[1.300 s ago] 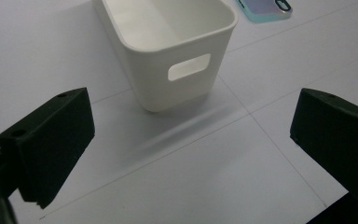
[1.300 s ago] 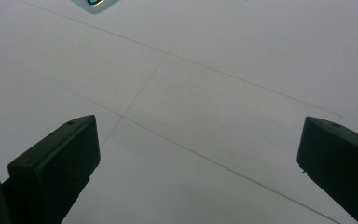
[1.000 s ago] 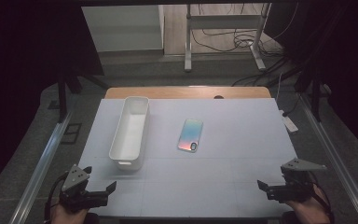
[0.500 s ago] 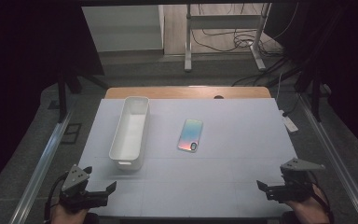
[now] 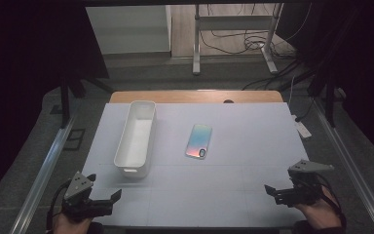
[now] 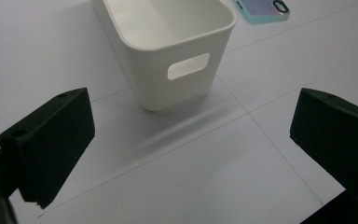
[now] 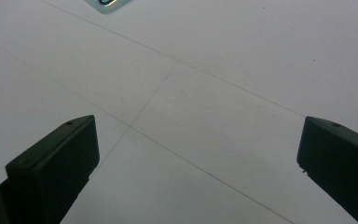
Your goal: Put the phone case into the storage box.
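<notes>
White bin (image 5: pixel 136 138) (empty, upright) lies beside iridescent phone (image 5: pixel 198 141), flat

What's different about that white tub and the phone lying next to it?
The white tub is a deep, open-topped container with a handle slot in its end; the phone is a thin flat slab. The tub is plain white and much longer; the phone has a shimmery pastel back with a dark camera ring. Both rest untouched on the white table, lying roughly parallel.

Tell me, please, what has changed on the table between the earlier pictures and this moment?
Nothing has visibly changed. The left gripper and the right gripper stay open near the front edge of the table, holding nothing. The white bin and the phone lie where they were, untouched.
</notes>
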Demonstrator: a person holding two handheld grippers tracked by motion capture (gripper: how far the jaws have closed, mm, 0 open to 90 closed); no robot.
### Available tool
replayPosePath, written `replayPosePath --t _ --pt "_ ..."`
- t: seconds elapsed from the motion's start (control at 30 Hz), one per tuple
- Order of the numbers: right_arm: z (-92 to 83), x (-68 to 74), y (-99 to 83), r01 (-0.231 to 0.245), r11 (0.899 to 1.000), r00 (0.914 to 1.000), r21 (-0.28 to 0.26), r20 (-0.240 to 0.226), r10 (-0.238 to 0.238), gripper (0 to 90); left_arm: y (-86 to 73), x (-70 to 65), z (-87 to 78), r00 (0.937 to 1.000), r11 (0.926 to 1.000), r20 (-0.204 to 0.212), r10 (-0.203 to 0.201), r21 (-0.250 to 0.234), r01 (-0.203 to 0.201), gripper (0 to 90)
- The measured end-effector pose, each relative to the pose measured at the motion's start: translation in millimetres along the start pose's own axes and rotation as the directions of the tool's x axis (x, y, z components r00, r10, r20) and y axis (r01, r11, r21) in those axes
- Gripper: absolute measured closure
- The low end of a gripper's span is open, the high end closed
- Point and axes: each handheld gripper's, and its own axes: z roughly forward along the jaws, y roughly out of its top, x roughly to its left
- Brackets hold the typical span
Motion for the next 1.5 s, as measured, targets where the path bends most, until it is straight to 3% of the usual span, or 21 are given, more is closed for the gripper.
replayPosePath --t 0.3,0.73,1.07,1.33,1.5 --pt "6.7 0.8 7.5 0.027 1.0 0.9993 -0.004 -0.027 -0.027 0.0 0.0 -0.1 0.1 1.0 1.0 0.0 0.002 0.002 -0.002 0.6" --pt "17.9 3.0 22.0 0.027 1.0 0.9979 0.009 -0.06 -0.026 0.0 0.1 -0.1 0.2 1.0 1.0 -0.001 0.002 0.002 -0.002 0.5" --pt "27.3 5.9 34.6 0.066 0.998 0.9948 0.018 -0.079 -0.064 0.0 0.1 0.2 0.2 1.0 1.0 -0.001 -0.002 0.0 0.002 0.1" --pt "38.3 10.2 46.6 0.076 0.997 0.991 0.019 -0.112 -0.073 0.0 0.0 0.2 0.1 1.0 1.0 -0.001 -0.001 0.001 0.001 0.1" --pt "45.8 12.8 53.0 0.06 0.998 0.9893 0.026 -0.135 -0.055 0.0 0.0 0.2 0.1 1.0 1.0 -0.001 -0.001 0.001 0.001 0.1"
